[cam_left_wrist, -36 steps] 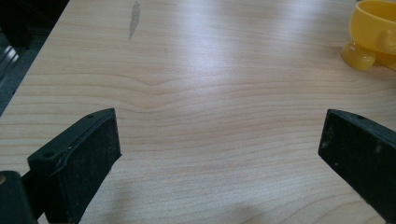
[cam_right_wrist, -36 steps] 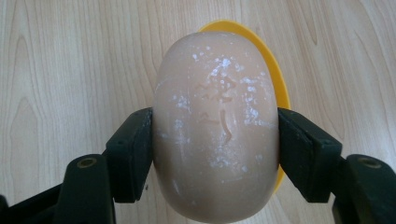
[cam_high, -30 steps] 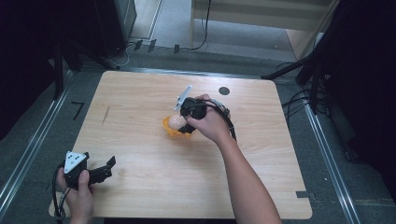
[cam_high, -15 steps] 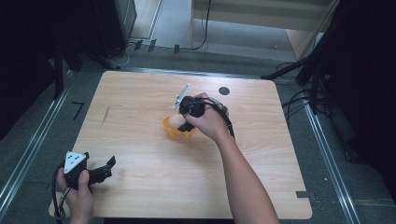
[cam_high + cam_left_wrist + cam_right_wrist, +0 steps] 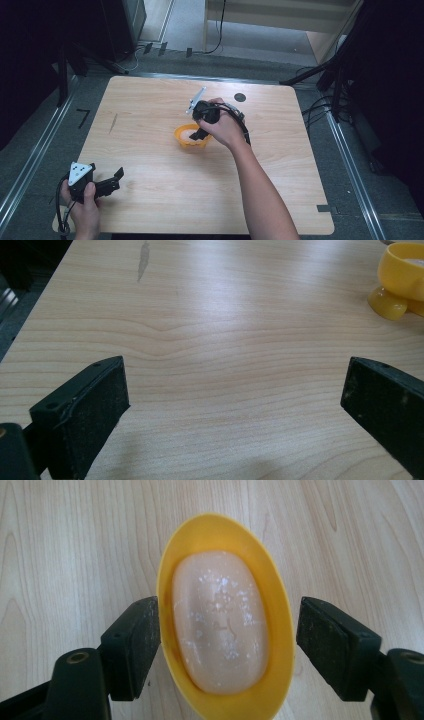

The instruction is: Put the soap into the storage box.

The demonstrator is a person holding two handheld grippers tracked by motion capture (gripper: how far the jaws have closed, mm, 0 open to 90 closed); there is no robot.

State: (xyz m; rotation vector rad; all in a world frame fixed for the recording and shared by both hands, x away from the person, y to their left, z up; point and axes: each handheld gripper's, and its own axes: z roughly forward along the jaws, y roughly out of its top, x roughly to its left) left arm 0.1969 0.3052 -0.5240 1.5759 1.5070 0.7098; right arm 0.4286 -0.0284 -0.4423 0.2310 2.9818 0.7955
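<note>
**Right gripper straddles the soap dish**

Mid-table, the right gripper hangs over the yellow soap dish, and its own view looks straight down: jaws spread wide, one at each long side of the dish, the left one right at the rim, the other just clear. Inside lies a pale peach soap bar, flecked white. Down at the near left corner of the wooden table, the left gripper rests low, jaws wide apart over bare wood, the dish well off ahead.
</note>
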